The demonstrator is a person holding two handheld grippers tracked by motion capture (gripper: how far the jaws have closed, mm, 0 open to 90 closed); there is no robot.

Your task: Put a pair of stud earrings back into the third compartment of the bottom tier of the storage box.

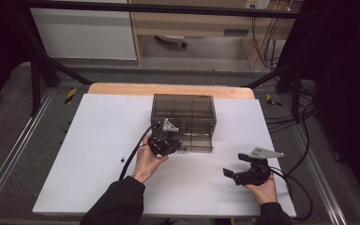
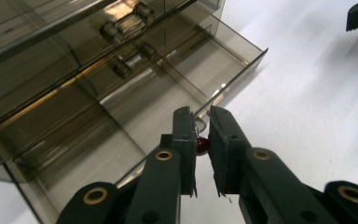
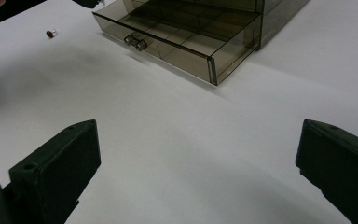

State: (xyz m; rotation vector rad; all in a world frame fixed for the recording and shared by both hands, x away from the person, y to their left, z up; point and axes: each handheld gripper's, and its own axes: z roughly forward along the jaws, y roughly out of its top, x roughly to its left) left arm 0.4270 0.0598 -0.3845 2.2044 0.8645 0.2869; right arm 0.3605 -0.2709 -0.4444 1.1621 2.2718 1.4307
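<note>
Smoked drawer box [image 1: 183,112], lower drawer [image 3: 177,44] pulled out. Left gripper [image 2: 201,135] over the drawer's front edge, jaws pinching a red bead [image 2: 202,144] (small, metal-looped). Right gripper [image 1: 234,174] right of box, jaws wide.

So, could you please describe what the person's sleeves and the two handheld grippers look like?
The person wears dark, black-looking long sleeves. Both the left gripper and the right gripper are black, each topped by a grey three-cornered plate and trailing a black cable. Up close, the left gripper's arms show brass-coloured pivot rings and flat rectangular black fingers.
</note>
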